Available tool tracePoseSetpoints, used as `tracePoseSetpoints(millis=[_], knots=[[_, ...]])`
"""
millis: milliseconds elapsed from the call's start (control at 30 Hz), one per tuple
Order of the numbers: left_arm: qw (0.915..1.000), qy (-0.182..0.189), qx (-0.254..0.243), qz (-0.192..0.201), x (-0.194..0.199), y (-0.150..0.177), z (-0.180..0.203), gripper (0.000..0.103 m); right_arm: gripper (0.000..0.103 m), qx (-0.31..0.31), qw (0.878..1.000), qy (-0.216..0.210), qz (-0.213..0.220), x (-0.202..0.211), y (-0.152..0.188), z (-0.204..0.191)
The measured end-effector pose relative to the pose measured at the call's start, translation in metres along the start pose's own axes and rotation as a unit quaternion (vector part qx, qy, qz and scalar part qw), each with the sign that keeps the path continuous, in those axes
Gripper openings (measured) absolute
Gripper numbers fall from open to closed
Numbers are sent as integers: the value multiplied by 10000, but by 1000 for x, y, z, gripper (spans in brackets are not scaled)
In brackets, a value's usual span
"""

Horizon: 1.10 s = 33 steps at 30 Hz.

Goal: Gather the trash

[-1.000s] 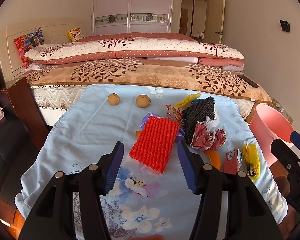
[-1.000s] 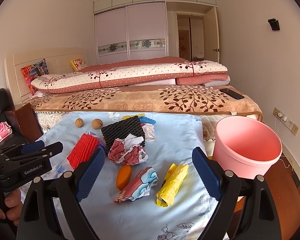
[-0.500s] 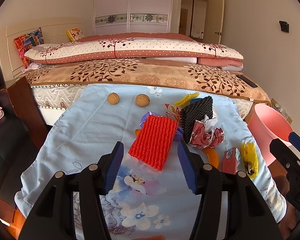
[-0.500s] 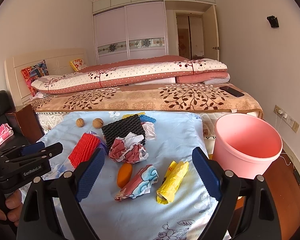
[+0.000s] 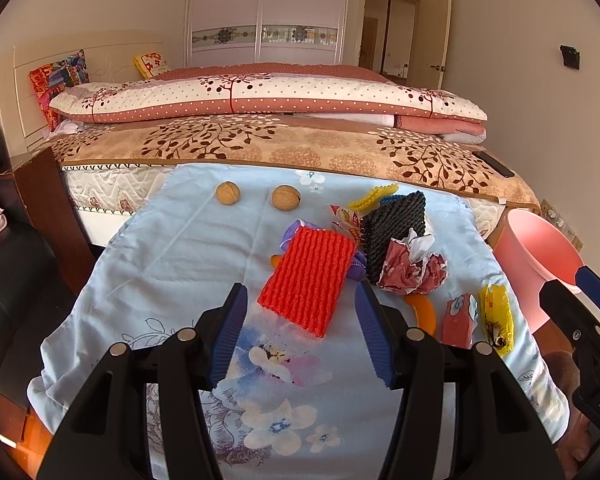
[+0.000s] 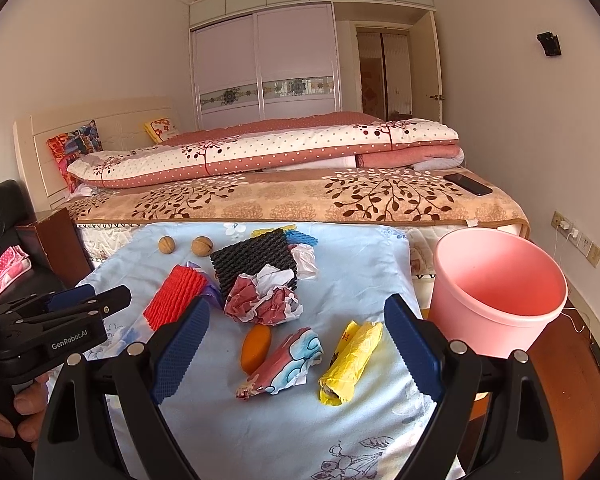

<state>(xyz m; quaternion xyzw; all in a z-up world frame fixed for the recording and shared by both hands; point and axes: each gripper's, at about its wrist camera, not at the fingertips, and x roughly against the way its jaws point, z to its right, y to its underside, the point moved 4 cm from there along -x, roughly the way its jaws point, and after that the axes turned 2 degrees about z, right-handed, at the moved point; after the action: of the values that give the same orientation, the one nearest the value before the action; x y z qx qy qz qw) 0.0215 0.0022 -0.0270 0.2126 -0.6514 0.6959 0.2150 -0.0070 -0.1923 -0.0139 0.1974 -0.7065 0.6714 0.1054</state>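
Left claw (image 5: 300, 334) spread before red foam net (image 5: 308, 282) — right claw (image 6: 296, 350) spread, empty

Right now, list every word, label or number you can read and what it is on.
"GenRobot.AI": on the body of the left gripper, seen from the right wrist.
"DAS", cut off by the frame edge: on the body of the right gripper, seen from the left wrist.
Print on the yellow wrapper and the red snack wrapper: too small to read.
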Motion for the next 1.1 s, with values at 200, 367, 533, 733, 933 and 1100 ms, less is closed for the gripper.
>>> tracePoseSetpoints(millis=[200, 367, 533, 733, 933, 1100], knots=[[10000, 41, -23, 22, 0, 0, 1, 57, 88, -9, 10000, 6, 1, 0, 0, 0], [10000, 66, -30, 18, 0, 1, 1, 57, 88, -18, 10000, 43, 1, 1, -1, 2], [9999, 103, 6, -75, -4, 3, 0, 57, 86, -148, 9998, 155, -25, -3, -3, 12], [9992, 220, 218, -238, -11, 5, -9, 57, 82, -303, 9986, 358, -243, -13, 0, 30], [9976, 451, 373, -366, -20, 3, -19, 57, 77, -392, 9971, 327, -566, -25, 10, 40], [9971, 494, 210, -538, -33, 6, -26, 57, 73, -399, 9960, 226, -762, -35, 16, 42]])
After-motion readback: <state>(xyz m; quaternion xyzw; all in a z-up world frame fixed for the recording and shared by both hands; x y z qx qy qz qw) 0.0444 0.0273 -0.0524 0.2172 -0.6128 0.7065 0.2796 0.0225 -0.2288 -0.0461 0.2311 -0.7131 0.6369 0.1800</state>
